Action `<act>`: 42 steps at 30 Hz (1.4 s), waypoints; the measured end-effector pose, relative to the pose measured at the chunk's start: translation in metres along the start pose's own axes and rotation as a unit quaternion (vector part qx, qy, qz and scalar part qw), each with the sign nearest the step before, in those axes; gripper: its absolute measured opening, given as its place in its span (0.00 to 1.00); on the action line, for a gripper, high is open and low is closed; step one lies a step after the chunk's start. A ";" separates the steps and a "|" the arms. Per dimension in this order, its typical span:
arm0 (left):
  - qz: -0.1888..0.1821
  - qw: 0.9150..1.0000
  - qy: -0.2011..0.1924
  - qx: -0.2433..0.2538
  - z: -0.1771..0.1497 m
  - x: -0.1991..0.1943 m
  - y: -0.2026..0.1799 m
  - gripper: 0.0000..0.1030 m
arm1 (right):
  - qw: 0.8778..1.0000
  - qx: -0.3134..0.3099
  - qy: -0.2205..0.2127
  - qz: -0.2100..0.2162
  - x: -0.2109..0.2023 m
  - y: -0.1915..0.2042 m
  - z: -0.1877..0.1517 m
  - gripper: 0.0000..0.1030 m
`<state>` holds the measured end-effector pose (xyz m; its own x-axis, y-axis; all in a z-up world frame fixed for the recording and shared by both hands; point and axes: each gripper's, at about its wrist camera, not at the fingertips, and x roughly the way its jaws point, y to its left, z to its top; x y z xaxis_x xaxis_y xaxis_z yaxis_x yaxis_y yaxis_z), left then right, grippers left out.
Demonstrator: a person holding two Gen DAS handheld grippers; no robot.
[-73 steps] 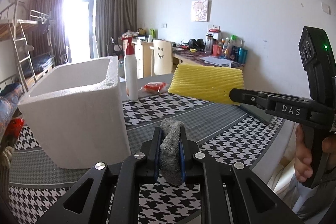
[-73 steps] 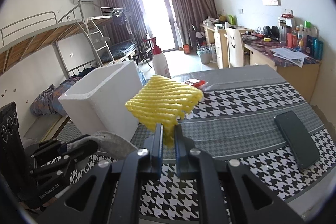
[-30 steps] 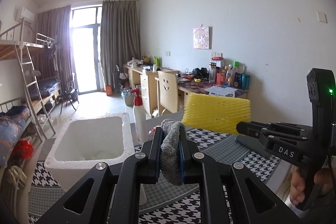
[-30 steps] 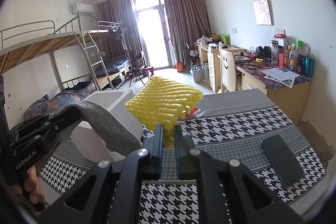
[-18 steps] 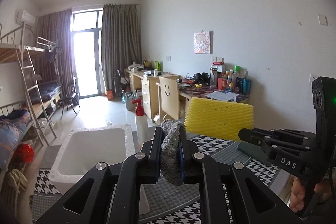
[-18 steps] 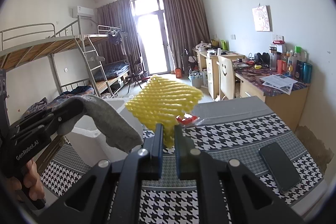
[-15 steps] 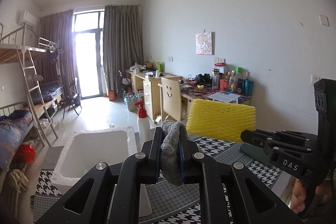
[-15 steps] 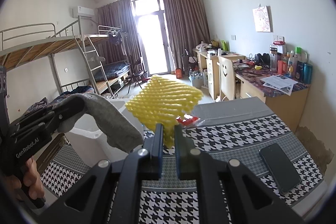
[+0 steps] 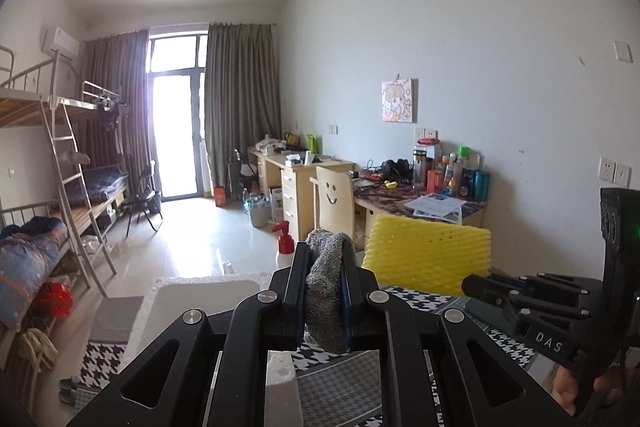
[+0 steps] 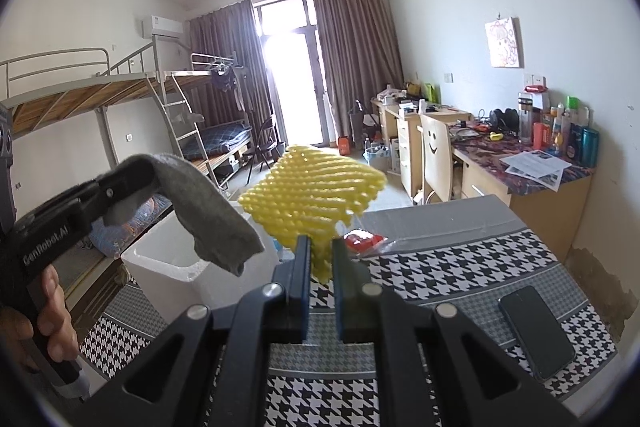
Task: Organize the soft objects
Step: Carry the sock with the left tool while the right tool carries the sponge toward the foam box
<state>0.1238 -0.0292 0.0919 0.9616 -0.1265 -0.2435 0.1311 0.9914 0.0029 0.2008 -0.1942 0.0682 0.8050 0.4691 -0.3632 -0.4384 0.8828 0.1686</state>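
Observation:
My left gripper [image 9: 325,259] is shut on a grey cloth [image 9: 326,291] and holds it in the air above the white foam box [image 9: 200,291]. In the right wrist view the grey cloth [image 10: 208,203] hangs from the left gripper [image 10: 140,179] over the foam box [image 10: 176,267]. My right gripper [image 10: 320,247] is shut on a yellow foam net [image 10: 312,195], held up above the table. The yellow foam net [image 9: 428,257] also shows in the left wrist view, right of the cloth, in the right gripper [image 9: 472,285].
The table [image 10: 460,267] has a houndstooth cover. On it lie a dark phone [image 10: 536,331] at the right and a red packet [image 10: 360,241] behind the net. A red-capped spray bottle [image 9: 285,241] stands beside the foam box. Desks, a chair and bunk beds stand beyond.
Both grippers have risen further with their loads. The grey cloth now hangs above the foam box opening, and the box sits lower in the left wrist view.

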 end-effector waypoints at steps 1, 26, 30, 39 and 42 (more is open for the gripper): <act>0.001 1.000 -0.001 0.000 0.001 0.000 0.000 0.14 | 1.000 0.000 0.000 0.001 0.001 0.000 0.001 0.12; 0.062 0.998 -0.011 -0.015 0.013 -0.001 0.040 0.14 | 0.999 -0.033 0.004 0.041 0.028 0.026 0.016 0.12; 0.076 0.997 -0.012 -0.019 0.013 -0.002 0.048 0.14 | 0.998 -0.040 0.006 0.051 0.032 0.033 0.016 0.12; 0.102 0.994 -0.006 -0.032 0.008 -0.002 0.065 0.14 | 0.996 -0.050 0.014 0.069 0.040 0.045 0.016 0.12; 0.109 0.994 -0.002 -0.034 0.007 0.001 0.065 0.14 | 0.996 -0.054 0.018 0.072 0.043 0.049 0.015 0.12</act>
<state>0.1353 0.0351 0.0989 0.9665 0.0907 -0.2400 -0.0961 0.9953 -0.0106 0.2202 -0.1304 0.0748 0.7169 0.5873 -0.3757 -0.5895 0.7983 0.1232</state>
